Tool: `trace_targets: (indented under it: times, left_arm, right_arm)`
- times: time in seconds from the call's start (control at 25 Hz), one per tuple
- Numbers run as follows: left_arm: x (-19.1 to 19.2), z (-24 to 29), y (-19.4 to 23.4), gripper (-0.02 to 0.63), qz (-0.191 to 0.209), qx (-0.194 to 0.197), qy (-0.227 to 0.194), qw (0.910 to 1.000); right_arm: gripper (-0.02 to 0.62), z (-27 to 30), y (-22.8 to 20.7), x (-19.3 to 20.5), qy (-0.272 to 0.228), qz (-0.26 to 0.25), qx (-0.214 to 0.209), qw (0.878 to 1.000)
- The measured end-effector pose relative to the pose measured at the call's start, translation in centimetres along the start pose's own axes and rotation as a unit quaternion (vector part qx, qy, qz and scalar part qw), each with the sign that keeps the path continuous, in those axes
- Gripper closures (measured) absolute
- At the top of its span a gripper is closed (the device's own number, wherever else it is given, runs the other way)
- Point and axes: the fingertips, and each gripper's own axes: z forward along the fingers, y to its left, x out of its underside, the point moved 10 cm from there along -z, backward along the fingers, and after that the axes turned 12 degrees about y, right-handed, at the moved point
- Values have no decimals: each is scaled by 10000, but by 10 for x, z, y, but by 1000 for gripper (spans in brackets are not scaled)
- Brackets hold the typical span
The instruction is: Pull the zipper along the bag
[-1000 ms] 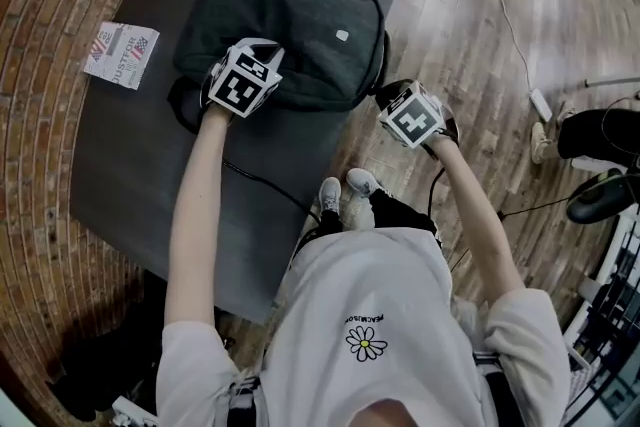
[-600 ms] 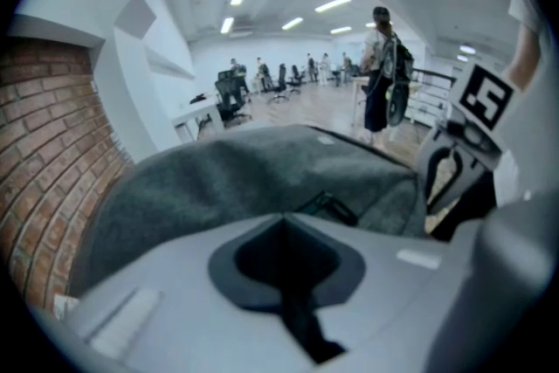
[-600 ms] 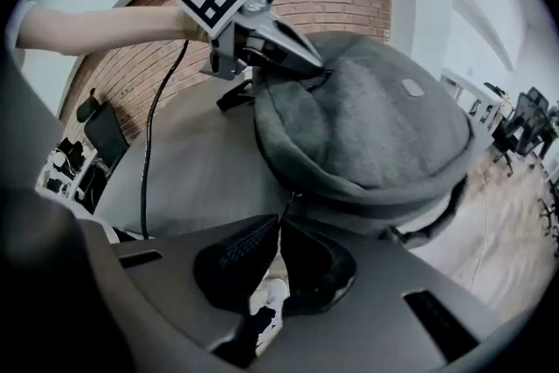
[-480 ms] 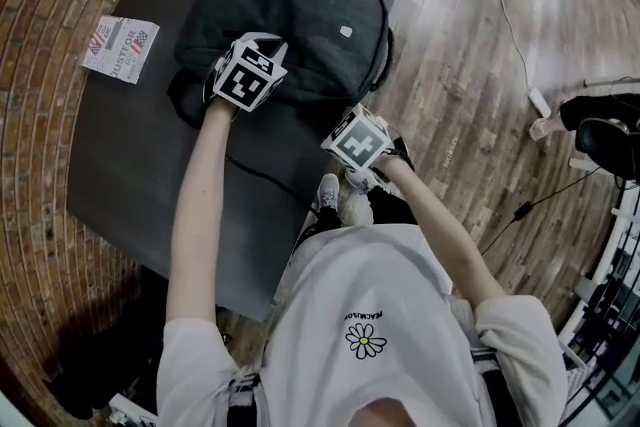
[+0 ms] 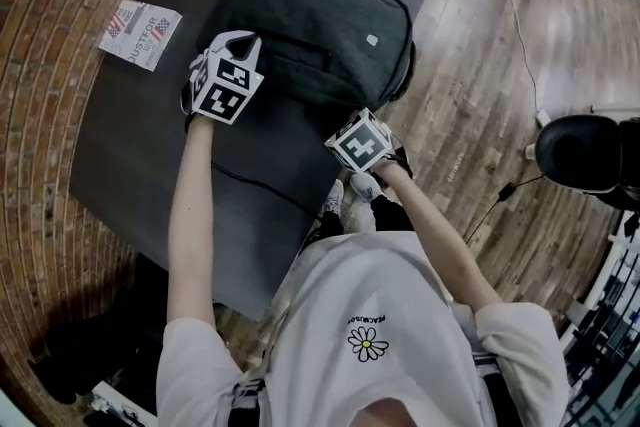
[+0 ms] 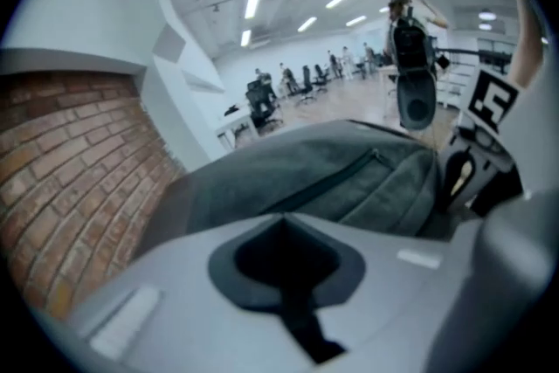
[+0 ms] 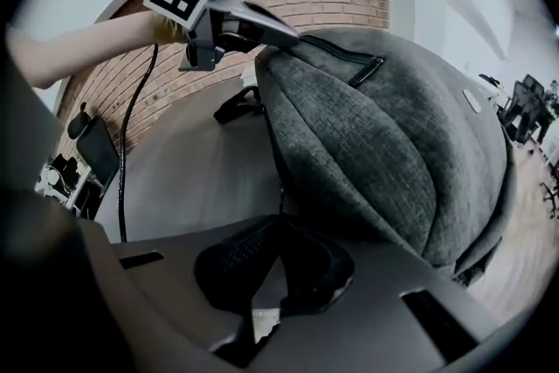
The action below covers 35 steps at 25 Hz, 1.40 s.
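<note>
The grey bag [image 5: 320, 25] lies at the far side of the dark tabletop [image 5: 130, 165]. The left tongs [image 6: 281, 221] are together, tips at its left edge. The right tongs [image 7: 278, 227], which have just been closing, seem clamped on the zipper pull [image 7: 280, 195] at the bag's near corner.

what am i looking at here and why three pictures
No robot: a person holds a two-jaw tool in each hand; the patterned cubes are part of them. The head view looks down from the person's head; the other two cameras ride on the tools. On the dark table lie a grey bag and a printed packet. The left tool is shut, its tip at the bag's left edge; whether it pinches anything I cannot tell. The right tool has just been closing, tips together by the bag's near corner, nothing clearly held.
</note>
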Motion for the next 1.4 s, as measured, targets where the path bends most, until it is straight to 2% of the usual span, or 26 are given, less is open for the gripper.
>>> trace_targets:
  times: [0.12, 0.28, 0.44, 0.76, 1.16, 1.32, 1.4]
  left_arm:
    - [15, 9, 7, 607, -346, 219, -68, 9991]
    - [16, 13, 11, 609, -444, 465, -192, 9978]
    - [18, 15, 9, 609, -582, 437, -315, 9969]
    - [20, 16, 7, 609, -768, 443, -468, 9950]
    - [24, 21, 13, 609, -1084, 305, -500, 9924]
    - [29, 15, 15, 607, -1557, 284, -676, 9851]
    - [28, 3, 12, 606, -1722, 88, -947, 9805]
  right_arm:
    - [594, 0, 3, -1, 36, 131, -5, 9999]
    - [591, 0, 9, -14, -52, 350, 67, 9994]
    - [588, 9, 20, -36, -139, 487, 62, 9987]
    - [580, 34, 36, -93, -312, 344, 37, 9989]
    - [569, 41, 43, -107, -531, 411, -6, 9977]
    - [561, 36, 45, -97, -751, 384, 114, 9964]
    - [563, 23, 44, -89, -852, 272, 167, 9958]
